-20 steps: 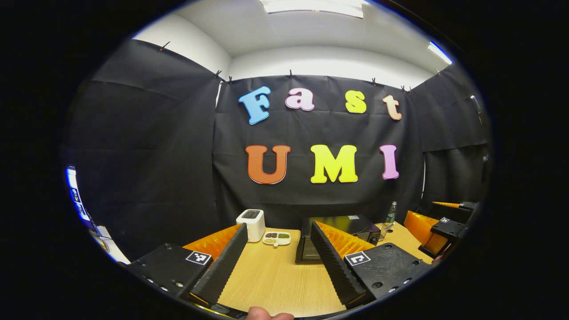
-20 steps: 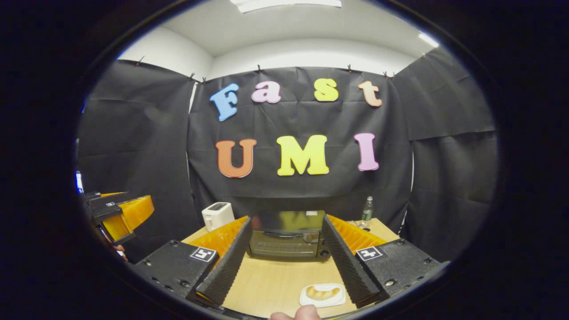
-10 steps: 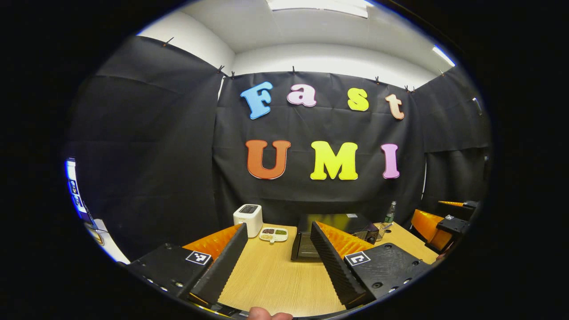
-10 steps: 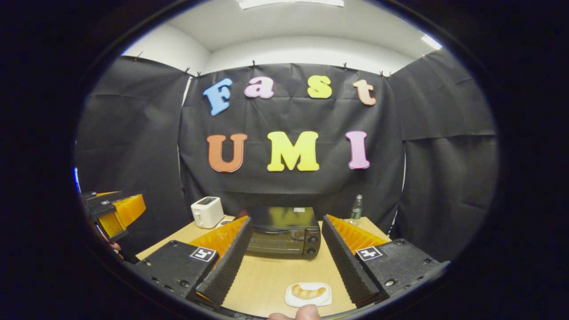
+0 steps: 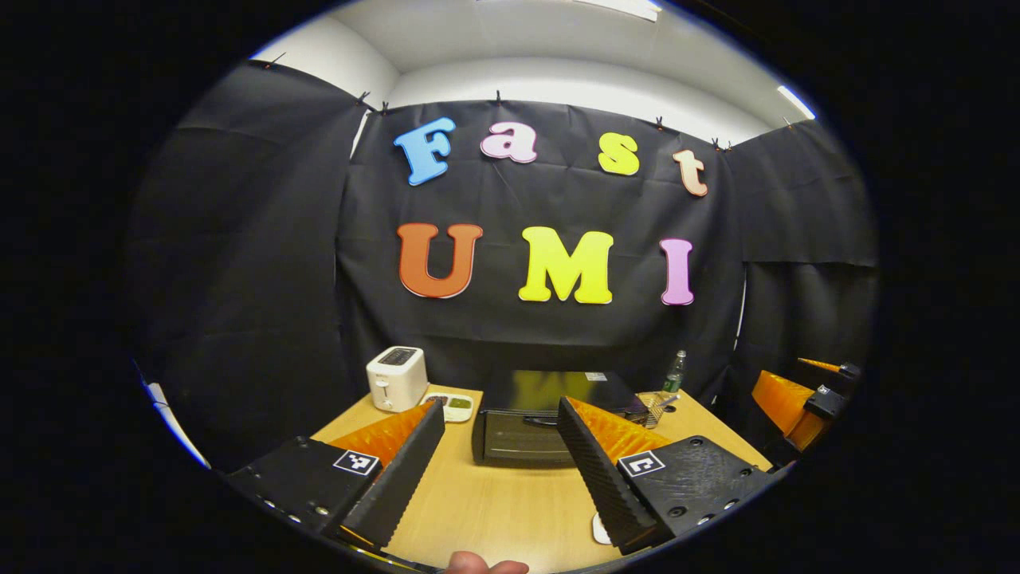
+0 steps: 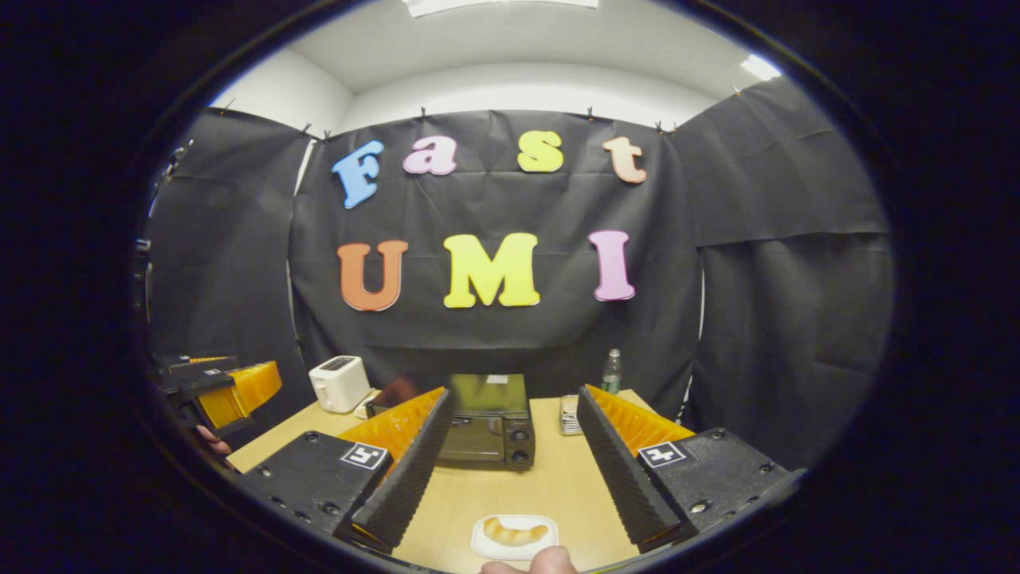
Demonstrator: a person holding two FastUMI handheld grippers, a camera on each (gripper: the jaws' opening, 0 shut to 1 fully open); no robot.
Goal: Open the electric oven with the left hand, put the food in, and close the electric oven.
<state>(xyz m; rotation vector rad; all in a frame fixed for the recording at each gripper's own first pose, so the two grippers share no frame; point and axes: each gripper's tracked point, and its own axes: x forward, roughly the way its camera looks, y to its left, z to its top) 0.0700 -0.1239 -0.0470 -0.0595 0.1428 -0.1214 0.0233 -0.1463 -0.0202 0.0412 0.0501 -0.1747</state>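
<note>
While its door stays closed, the oven sits beyond the left tool.

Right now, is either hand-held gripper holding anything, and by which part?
Nothing is held. The left hand-held gripper and right hand-held gripper are both open above the table, apart from the oven.

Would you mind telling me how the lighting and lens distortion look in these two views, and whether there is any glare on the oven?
Left gripper view: sharp, ceiling lights bright at the top, cloth walls bowed by the fisheye; the oven top mirrors a yellowish glare. Right gripper view: the same bowing and a bright ceiling, the oven top again glossy with a reflection; the bread on its plate is evenly lit.
</note>
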